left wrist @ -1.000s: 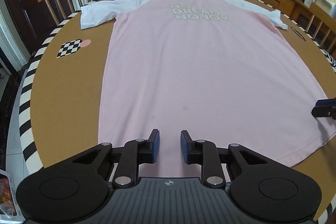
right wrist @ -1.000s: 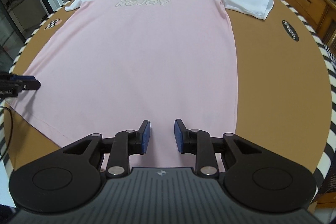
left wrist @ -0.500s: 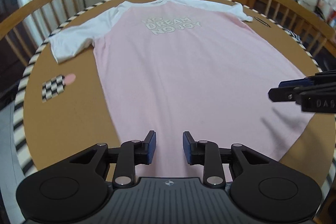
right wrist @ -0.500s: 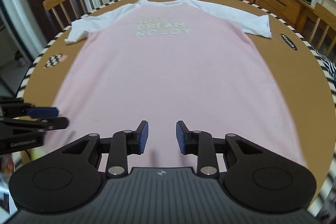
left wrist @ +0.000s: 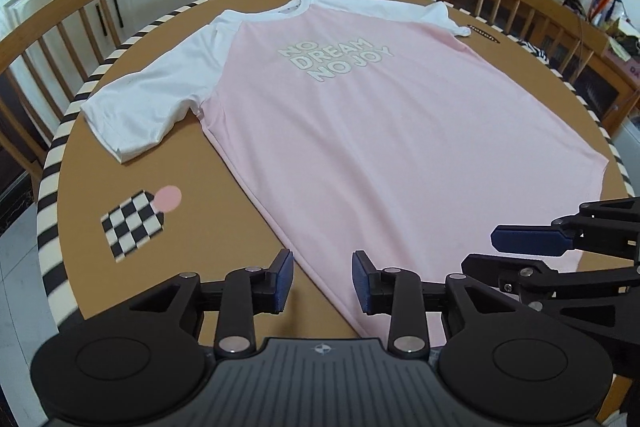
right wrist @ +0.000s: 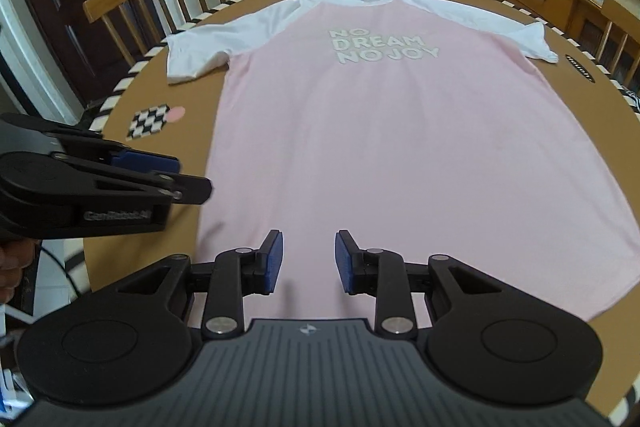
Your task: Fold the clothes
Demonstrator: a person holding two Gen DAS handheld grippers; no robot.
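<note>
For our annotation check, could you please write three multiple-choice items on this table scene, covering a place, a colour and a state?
1. The checkered patch lies:
A. on the shirt
B. on bare table, below the white sleeve
C. on a chair

2. The T-shirt body is:
A. pink
B. green
C. black

3. The T-shirt is:
A. folded in half
B. spread flat, print up
C. crumpled in a heap

Answers: 1 B, the patch sits on the brown table beside the shirt's edge. 2 A, pink body with white sleeves. 3 B, lettering faces up and both sleeves lie out.
</note>
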